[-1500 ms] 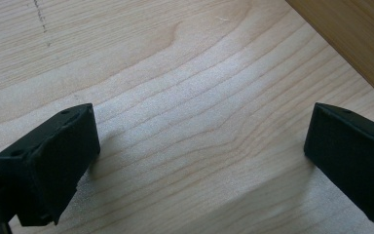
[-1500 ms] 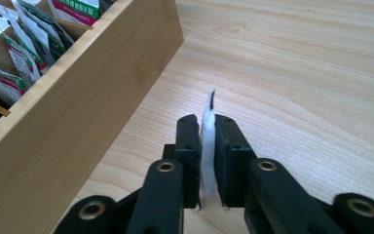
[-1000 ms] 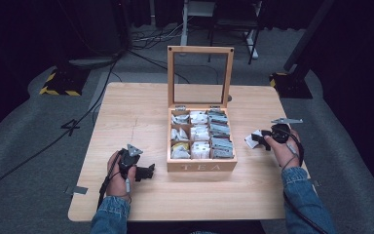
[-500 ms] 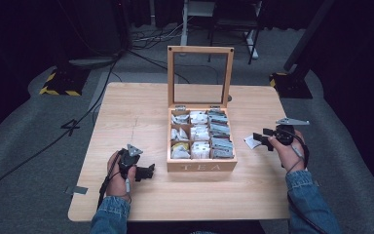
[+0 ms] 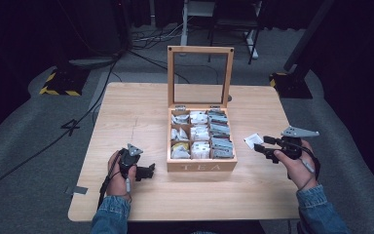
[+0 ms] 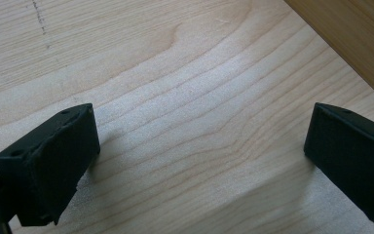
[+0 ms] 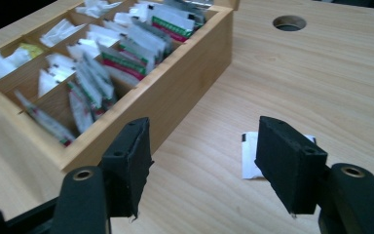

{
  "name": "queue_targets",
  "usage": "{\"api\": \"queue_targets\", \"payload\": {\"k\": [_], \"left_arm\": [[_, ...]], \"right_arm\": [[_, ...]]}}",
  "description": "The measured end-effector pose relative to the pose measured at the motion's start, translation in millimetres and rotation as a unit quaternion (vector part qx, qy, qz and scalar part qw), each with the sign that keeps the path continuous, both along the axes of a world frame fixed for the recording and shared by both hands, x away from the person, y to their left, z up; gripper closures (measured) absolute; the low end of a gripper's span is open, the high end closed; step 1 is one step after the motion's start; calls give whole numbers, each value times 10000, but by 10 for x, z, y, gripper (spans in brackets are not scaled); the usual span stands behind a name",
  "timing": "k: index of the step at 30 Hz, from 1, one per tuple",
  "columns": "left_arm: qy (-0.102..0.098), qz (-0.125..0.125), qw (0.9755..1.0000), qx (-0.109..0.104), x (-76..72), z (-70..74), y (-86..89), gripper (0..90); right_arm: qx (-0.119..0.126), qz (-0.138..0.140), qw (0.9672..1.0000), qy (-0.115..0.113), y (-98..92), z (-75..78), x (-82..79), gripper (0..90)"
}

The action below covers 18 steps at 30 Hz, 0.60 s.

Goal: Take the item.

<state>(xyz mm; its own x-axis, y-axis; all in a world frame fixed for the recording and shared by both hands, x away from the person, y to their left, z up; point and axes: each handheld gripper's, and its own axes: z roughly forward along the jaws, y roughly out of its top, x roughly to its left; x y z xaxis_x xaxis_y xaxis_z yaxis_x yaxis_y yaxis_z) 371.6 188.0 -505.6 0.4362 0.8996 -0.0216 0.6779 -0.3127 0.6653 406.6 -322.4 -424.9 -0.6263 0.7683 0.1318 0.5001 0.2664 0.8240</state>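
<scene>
Nearest, at the table's front edge: two denim sleeves (image 5: 111,219), a hand around each gripper. Left gripper (image 5: 148,171) low on the bare wooden table (image 5: 126,112), just left of the tea box's front, jaws spread wide with nothing but wood grain between them, as seen in the left gripper view (image 6: 202,146). Right gripper (image 5: 261,145) held above the table to the right of the box, jaws likewise parted and empty (image 7: 202,165), grey three-cornered plate on top.

Just beyond the right gripper: a single white tea bag packet (image 5: 253,140) flat on the table, apart from the box; in the right gripper view partly hidden behind one jaw (image 7: 248,156).

Mid-table: the wooden tea box (image 5: 202,165), "TEA" on its front, divided into compartments stuffed with packets, mostly white, one yellowish at front left. Lid (image 5: 200,75) stood upright at the back, a framed window.

Farther back: a round hole in the tabletop (image 7: 289,22), then grey floor, black cables (image 5: 141,46) and yellow-and-black striped bases (image 5: 58,85) in the dark.
</scene>
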Motion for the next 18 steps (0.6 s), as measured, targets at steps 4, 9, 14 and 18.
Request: {"api": "queue_targets", "payload": {"k": [4, 9, 14, 18], "left_arm": [[10, 20, 10000, -3, 1, 1, -5, 1], [16, 11, 10000, -19, 11, 0, -12, 1], [20, 22, 10000, -27, 15, -1, -17, 1], [15, 3, 10000, -10, 19, 1, -16, 1]], "right_arm": [[-3, 146, 9999, -5, 23, 20, -89, 381], [-57, 438, 9990, 47, 106, 9, -246, 381], [-108, 664, 9976, 155, 196, -61, -341, 382], [-146, 829, 9961, 247, 284, -143, -385, 381]]}}
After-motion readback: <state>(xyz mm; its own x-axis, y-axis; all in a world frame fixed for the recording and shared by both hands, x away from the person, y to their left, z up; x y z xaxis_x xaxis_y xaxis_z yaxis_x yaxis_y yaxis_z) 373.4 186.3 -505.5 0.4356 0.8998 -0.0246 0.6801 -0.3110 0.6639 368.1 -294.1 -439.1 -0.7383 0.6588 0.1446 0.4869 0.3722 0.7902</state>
